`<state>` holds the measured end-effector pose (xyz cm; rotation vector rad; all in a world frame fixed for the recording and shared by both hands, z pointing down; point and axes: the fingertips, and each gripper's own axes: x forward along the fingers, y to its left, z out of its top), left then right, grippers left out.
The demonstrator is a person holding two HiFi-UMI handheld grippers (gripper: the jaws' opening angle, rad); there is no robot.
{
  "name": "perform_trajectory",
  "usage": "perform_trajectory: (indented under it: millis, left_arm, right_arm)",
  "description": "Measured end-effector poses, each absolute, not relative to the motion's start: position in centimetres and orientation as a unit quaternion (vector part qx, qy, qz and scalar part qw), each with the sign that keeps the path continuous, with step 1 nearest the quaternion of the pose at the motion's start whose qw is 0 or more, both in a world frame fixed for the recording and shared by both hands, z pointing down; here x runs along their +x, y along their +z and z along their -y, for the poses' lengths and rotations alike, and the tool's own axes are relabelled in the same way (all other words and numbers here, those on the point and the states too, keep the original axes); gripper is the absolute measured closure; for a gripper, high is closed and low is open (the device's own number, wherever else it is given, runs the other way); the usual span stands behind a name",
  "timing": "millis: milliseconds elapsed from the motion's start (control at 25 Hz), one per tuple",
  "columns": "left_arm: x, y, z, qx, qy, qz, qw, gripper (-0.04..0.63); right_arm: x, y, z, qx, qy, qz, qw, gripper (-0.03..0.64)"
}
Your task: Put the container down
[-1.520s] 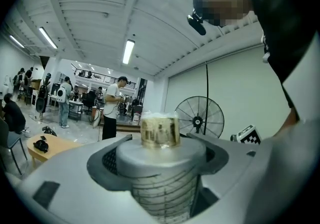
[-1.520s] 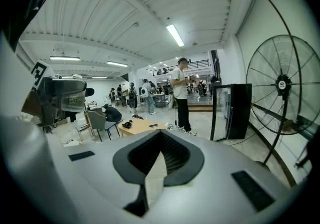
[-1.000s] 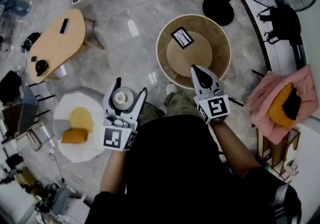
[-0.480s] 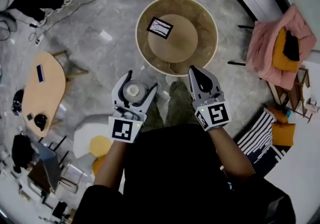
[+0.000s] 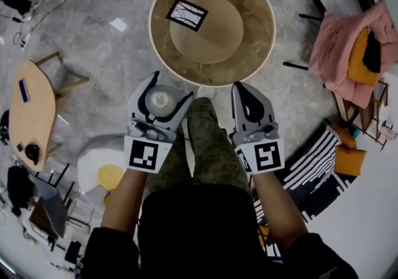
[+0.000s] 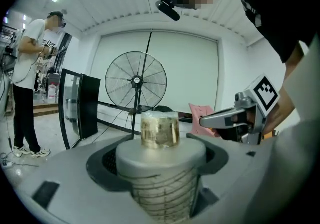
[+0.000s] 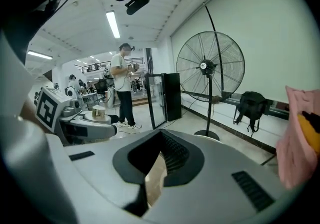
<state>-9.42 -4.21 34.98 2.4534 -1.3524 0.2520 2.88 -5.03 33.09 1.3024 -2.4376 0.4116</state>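
Note:
The container (image 5: pixel 160 100) is a grey ribbed cup with a grey lid and a clear yellowish knob. It sits upright between the jaws of my left gripper (image 5: pixel 159 99), which is shut on it, just short of the round table's near rim (image 5: pixel 198 79). In the left gripper view the container (image 6: pixel 161 168) fills the middle between the jaws. My right gripper (image 5: pixel 246 87) is level with it to the right, shut and holding nothing, its tip close to the table's rim. It also shows in the left gripper view as the right gripper (image 6: pixel 220 118).
The round wooden table has a raised disc (image 5: pixel 208 29) with a black-and-white card (image 5: pixel 186 13) on it. A pink-draped chair (image 5: pixel 348 54) stands right, a striped rug (image 5: pixel 317 172) lower right, an oval wooden table (image 5: pixel 28 116) left. A standing fan (image 6: pixel 136 81) and a person (image 6: pixel 27 78) are beyond.
The person has stepped toward the round table, which now lies right ahead of both grippers. The left gripper still holds the container; the right stays shut.

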Motion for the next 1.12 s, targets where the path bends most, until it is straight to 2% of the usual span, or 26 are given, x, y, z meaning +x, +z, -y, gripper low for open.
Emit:
perform_trajectory:
  millis: [400,800,1000,1120]
  left_arm:
    - [-5.3,51.1,5.7,0.870,0.122,0.453,0.152,0.244]
    - [-2.7,62.3,7.7,0.890,0.103,0.423,0.135,0.244]
    - [-2.0,66.7,8.4,0.891,0.101,0.422,0.133,0.244]
    - [-1.2,68.0,8.7,0.897,0.113,0.414,0.108,0.244]
  right_arm:
    - [4.3,47.4,4.5,0.451,0.184,0.857,0.170,0.595]
    - [5.6,58.2,4.8,0.467,0.194,0.849,0.151,0.595]
    - [6.1,61.3,5.3,0.472,0.184,0.848,0.155,0.595]
    - [6.6,62.1,5.3,0.476,0.185,0.845,0.159,0.595]
